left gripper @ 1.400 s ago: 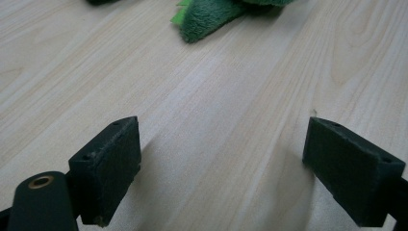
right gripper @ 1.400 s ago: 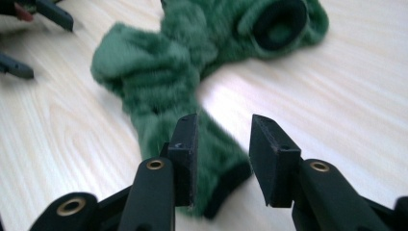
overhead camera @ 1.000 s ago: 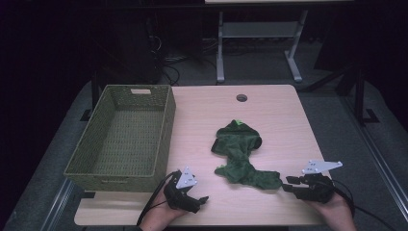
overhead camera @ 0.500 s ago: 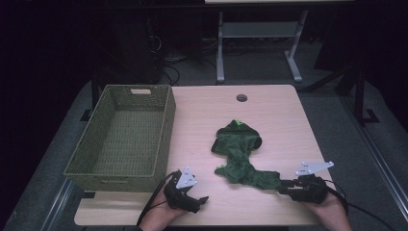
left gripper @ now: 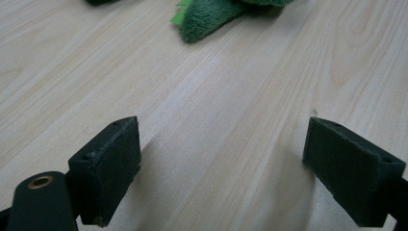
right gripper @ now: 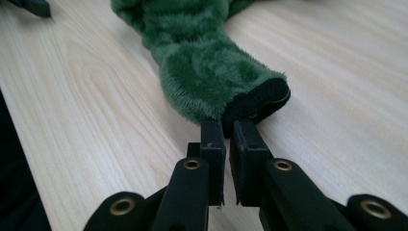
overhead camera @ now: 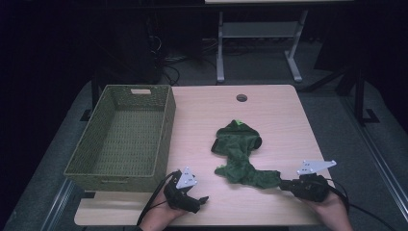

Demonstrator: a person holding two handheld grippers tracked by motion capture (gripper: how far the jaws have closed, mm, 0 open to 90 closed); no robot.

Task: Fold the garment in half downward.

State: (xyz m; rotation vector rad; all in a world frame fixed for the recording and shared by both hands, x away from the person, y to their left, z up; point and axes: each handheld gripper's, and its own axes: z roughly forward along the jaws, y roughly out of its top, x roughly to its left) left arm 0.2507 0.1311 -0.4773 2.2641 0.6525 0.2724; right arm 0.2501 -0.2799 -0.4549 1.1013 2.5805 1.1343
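The right gripper (right gripper: pixel 230 126) has just been closing and now pinches the fuzzy green sleeve (right gripper: pixel 207 72); the left gripper (left gripper: pixel 219 168) is spread wide over the bare desk (left gripper: pixel 231 110).

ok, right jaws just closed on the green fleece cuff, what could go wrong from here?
1. The right gripper has just been closing on only the black cuff edge of the green fleece garment; such a shallow pinch may slip when lifted.
2. The garment lies crumpled, so it could drag and snag rather than lift cleanly.
3. The left gripper stands open over bare table, giving no support yet.
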